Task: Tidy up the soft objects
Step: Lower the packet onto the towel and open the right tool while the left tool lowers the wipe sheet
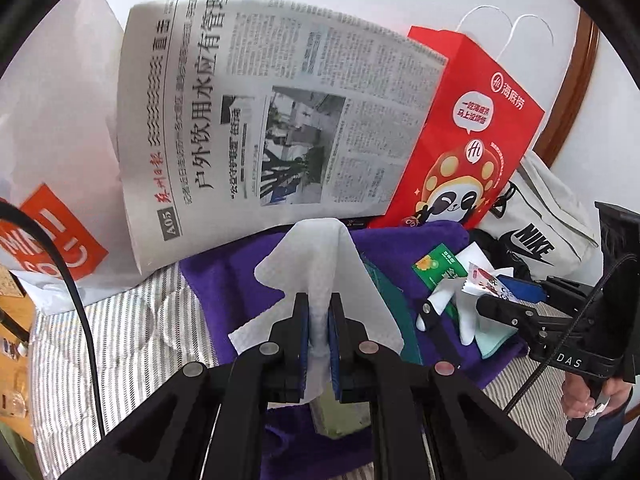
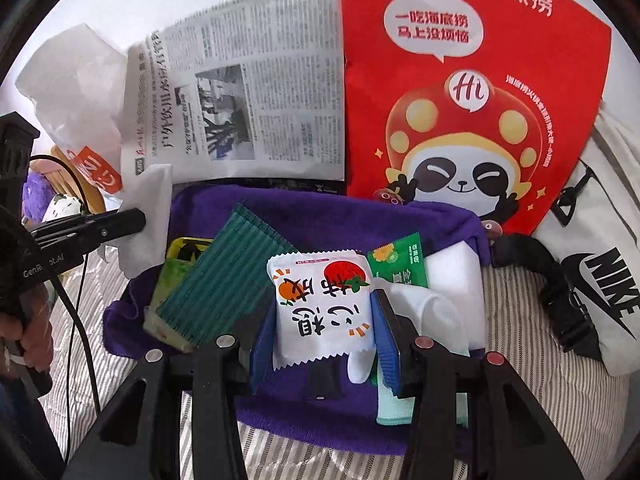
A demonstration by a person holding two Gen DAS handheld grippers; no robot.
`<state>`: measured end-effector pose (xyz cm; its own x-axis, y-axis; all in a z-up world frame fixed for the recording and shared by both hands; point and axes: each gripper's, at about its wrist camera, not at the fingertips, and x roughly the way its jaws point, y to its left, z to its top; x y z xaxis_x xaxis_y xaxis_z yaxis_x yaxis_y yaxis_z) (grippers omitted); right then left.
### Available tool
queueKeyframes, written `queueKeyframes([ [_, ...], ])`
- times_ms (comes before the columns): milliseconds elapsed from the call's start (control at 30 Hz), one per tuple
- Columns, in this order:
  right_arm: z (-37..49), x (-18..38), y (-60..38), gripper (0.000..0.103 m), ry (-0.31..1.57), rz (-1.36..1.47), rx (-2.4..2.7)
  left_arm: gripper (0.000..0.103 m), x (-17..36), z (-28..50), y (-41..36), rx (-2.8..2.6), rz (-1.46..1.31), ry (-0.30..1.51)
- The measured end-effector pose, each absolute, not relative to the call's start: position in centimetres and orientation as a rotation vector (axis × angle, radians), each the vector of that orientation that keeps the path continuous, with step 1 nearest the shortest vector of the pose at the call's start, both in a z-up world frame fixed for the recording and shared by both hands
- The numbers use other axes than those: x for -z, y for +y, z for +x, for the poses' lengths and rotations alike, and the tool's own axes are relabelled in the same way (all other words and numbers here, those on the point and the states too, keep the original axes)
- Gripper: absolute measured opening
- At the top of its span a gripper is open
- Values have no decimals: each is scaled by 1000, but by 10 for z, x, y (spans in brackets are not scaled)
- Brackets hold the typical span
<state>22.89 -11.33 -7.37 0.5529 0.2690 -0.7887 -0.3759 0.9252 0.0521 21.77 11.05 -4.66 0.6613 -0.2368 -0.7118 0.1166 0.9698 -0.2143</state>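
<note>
My left gripper [image 1: 319,308] is shut on a white tissue [image 1: 316,264], which fans out above its fingers over the purple towel [image 1: 224,280]. In the right wrist view the same gripper [image 2: 136,220] comes in from the left with the tissue [image 2: 150,200] at its tip. My right gripper [image 2: 325,312] is shut on a white snack packet [image 2: 320,280] printed with an orange and a strawberry, held above the purple towel [image 2: 320,216]. On that towel lie a green ribbed pad [image 2: 224,280], a green sachet [image 2: 400,260], a white glove [image 2: 432,312] and a mint cloth [image 2: 394,408].
A newspaper [image 2: 260,100] and a red paper bag [image 2: 460,80] stand upright behind the towel. A white Nike bag [image 2: 600,272] with a black strap lies on the right. A white bag with an orange logo [image 1: 52,240] sits at the left. Striped bedding [image 2: 520,360] lies underneath everything.
</note>
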Motion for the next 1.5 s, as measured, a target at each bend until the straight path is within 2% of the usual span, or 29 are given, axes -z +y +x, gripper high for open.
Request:
queueKeyframes([
  [400,240,103,-110,45,987,-150,-400,9,82,234,113,198,-174,905],
  [1100,244,132,-99,49,1003,-216,-464,12,94,243,103,181,-141,926],
  [1300,242,139,-96,50,1004,-249,-469,26,94,242,98,204,-133,934],
  [1500,237,140,-91,56,998,-299,-477,39,91,239,89,220,-76,942],
])
